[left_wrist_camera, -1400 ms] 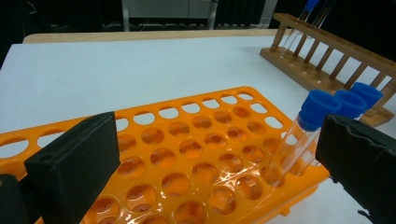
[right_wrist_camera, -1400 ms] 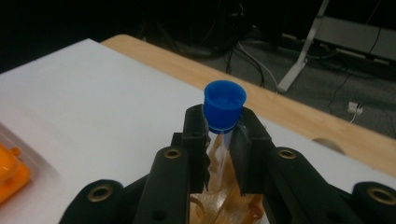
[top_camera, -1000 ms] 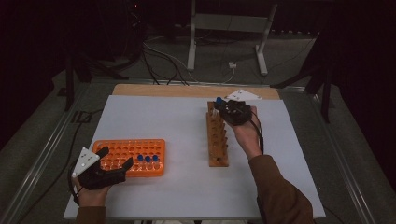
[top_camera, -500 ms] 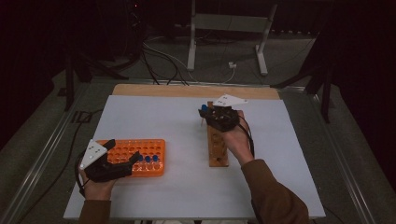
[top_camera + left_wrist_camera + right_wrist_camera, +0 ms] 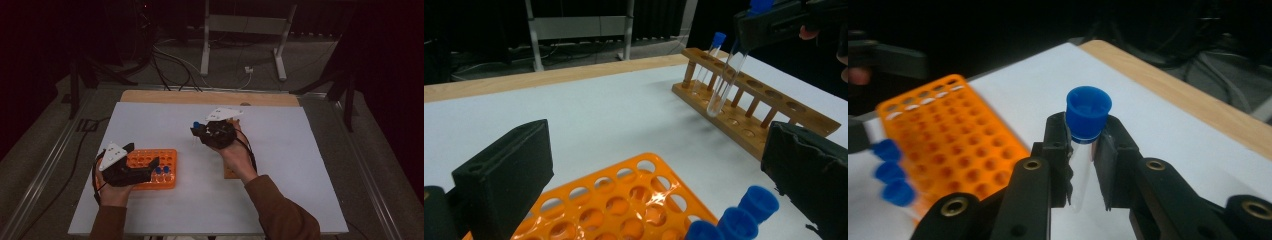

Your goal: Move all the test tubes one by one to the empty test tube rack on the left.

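One capped tube (image 5: 1083, 150) between right tongs (image 5: 1083, 165).

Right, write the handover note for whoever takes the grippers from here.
Right gripper: shut on a blue-capped test tube, held just under its cap, in the air between the two racks.
Left gripper: open, empty, at the orange rack.
Wooden rack: one capped tube stands in it at the far end.
Done: three capped tubes stand in the orange rack's near-right corner.
Left, probably: seat the held tube in the orange rack, then fetch the last one.
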Demonstrator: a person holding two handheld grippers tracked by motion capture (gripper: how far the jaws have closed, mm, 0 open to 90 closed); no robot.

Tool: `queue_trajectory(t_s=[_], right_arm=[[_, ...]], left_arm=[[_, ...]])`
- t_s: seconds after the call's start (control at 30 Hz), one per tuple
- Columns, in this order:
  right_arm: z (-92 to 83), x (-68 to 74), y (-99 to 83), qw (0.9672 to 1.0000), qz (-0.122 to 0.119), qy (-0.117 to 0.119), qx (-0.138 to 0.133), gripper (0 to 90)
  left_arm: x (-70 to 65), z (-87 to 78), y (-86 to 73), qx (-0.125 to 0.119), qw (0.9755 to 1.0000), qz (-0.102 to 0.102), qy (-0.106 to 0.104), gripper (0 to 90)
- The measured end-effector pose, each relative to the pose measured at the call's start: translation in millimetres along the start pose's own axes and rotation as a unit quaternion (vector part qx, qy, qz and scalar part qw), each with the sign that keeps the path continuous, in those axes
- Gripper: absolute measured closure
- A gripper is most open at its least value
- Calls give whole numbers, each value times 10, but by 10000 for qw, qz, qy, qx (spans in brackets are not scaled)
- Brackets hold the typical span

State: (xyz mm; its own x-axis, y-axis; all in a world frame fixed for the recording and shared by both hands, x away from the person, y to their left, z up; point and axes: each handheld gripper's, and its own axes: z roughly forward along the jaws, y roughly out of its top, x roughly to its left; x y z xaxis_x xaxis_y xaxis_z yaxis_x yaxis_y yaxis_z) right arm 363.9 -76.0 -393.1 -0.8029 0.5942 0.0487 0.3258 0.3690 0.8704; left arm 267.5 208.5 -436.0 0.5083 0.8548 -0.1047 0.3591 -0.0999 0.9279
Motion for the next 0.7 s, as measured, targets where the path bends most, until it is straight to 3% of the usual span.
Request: queue_trajectory(t_s=[0.33, 0.53, 0.7], right_arm=[[129, 343, 143, 9987, -112, 498, 34, 767], [178, 477, 221, 9975, -78, 703, -11, 766], [192, 553, 235, 9963, -41, 853, -39, 766]], left_arm=[[-134, 76, 110, 7, 9995, 257, -192, 89], [-226, 129, 164, 10, 9983, 512, -268, 188], [-269, 152, 184, -33, 9978, 609, -255, 422]])
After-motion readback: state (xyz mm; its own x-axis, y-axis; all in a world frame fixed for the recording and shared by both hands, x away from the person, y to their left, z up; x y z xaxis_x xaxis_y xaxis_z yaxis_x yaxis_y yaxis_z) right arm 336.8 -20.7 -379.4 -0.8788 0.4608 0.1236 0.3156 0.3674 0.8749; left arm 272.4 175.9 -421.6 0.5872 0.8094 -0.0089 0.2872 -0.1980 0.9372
